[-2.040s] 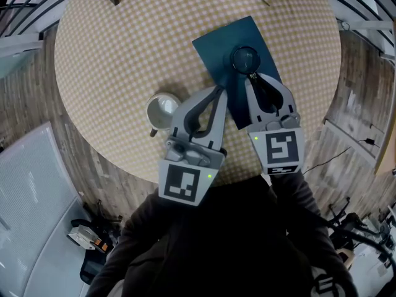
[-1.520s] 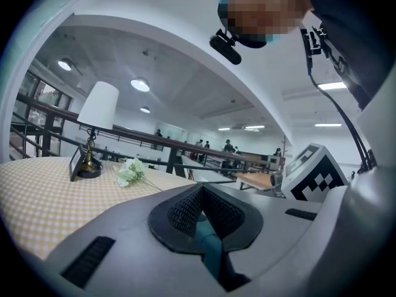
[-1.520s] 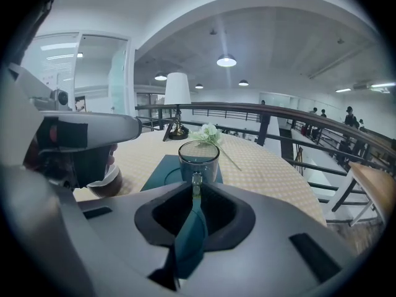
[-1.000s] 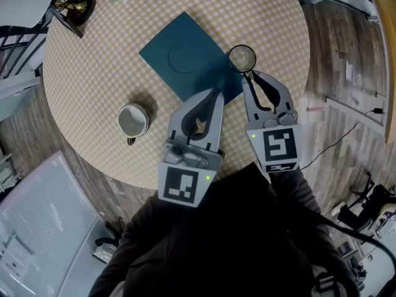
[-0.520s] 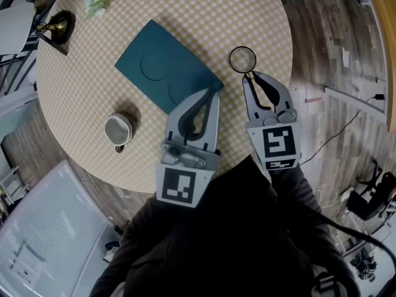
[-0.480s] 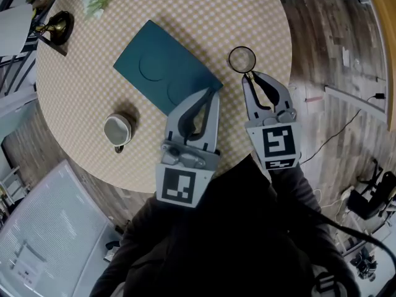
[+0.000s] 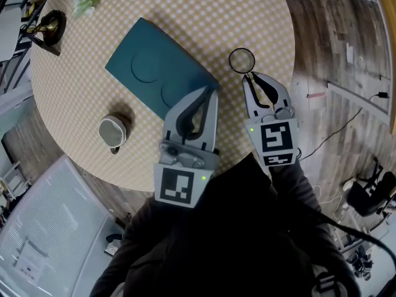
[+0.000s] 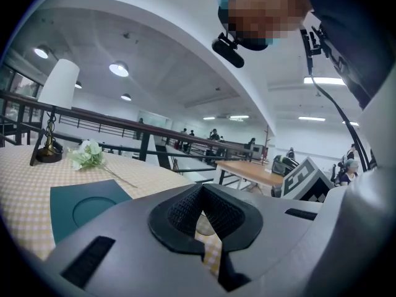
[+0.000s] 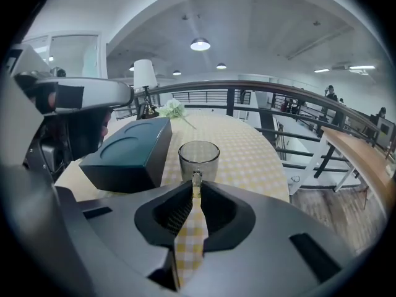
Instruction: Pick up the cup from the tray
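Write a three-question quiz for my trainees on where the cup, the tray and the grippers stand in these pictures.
1. True or false: the glass cup stands in a recess of the teal tray.
2. The right gripper pinches: A the cup's handle; B the tray's edge; C nothing.
3. How many round recesses does the tray show?
Key: 1 false, it is beside the tray; 2 A; 3 two.

No legible text, brand, number or sign in any view. Only print: black-and-white square code pattern on marker cube (image 7: 178,187) of left hand-held gripper (image 7: 209,93). Like pattern on right hand-held gripper (image 7: 250,77). Blocks only, no letters or digits.
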`<state>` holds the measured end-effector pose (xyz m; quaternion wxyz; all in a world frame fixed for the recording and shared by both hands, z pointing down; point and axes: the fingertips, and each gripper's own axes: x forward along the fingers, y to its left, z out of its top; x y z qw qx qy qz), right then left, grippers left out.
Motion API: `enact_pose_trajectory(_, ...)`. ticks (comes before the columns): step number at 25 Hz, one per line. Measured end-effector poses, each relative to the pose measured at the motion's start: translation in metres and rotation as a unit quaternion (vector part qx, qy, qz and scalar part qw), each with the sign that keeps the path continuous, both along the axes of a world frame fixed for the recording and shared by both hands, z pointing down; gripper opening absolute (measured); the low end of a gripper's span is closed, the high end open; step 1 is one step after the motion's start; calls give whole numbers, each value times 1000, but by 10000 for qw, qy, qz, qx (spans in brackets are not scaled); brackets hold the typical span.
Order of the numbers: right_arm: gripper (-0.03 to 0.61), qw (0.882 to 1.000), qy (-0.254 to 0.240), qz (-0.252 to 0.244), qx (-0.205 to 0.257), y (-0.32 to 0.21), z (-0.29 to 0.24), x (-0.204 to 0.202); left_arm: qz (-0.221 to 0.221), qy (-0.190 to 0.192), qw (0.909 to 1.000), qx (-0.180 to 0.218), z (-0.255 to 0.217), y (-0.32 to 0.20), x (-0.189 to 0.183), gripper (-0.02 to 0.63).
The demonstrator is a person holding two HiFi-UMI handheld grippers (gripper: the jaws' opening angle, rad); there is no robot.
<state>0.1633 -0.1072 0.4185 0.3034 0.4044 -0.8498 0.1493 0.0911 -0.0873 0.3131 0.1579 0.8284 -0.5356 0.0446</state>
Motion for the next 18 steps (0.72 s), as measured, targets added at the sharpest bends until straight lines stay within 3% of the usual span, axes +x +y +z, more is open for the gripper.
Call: enact_pose_trajectory(18, 38, 9992, 241, -86, -314, 0, 28, 1, 51, -17, 9998, -169, 14, -8, 0, 6)
